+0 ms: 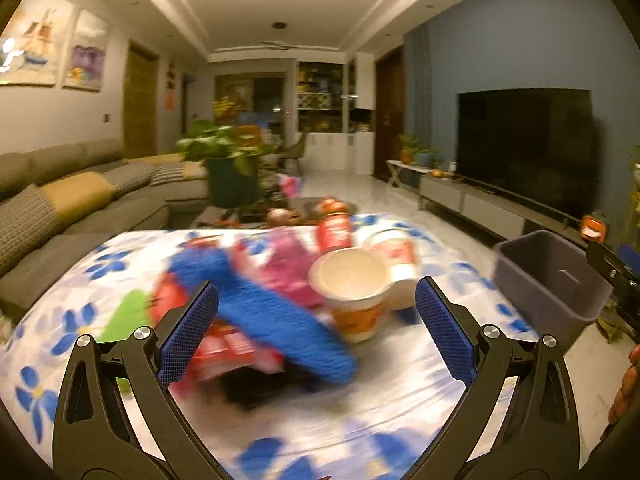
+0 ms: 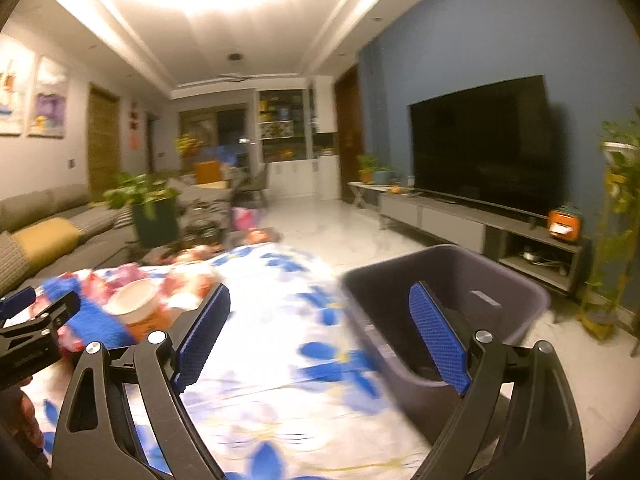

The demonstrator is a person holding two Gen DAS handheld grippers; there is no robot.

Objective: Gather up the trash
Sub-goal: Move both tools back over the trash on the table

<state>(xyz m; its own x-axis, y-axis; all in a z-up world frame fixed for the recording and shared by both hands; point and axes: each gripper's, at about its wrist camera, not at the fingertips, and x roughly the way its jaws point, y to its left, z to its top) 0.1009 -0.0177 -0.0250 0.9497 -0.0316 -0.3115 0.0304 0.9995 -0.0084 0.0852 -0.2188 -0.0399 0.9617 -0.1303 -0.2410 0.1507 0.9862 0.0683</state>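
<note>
A heap of trash lies on the flowered tablecloth (image 1: 304, 420): a blue cloth-like piece (image 1: 276, 312), red wrappers (image 1: 228, 348), a pink wrapper (image 1: 288, 268), an orange paper cup (image 1: 352, 292), a second cup (image 1: 396, 256) on its side and a red bottle (image 1: 334, 228). My left gripper (image 1: 316, 324) is open just in front of the heap, nothing between its fingers. My right gripper (image 2: 320, 336) is open, above the table edge beside the dark grey bin (image 2: 444, 312), also seen in the left wrist view as the bin (image 1: 552, 280). Both views are motion-blurred.
A grey sofa (image 1: 60, 208) runs along the left. A potted plant (image 1: 228, 168) stands behind the table. The TV (image 1: 524, 148) and its low cabinet (image 1: 480, 204) line the blue right wall. White floor lies beyond the table. A hand (image 1: 624, 384) shows at the right edge.
</note>
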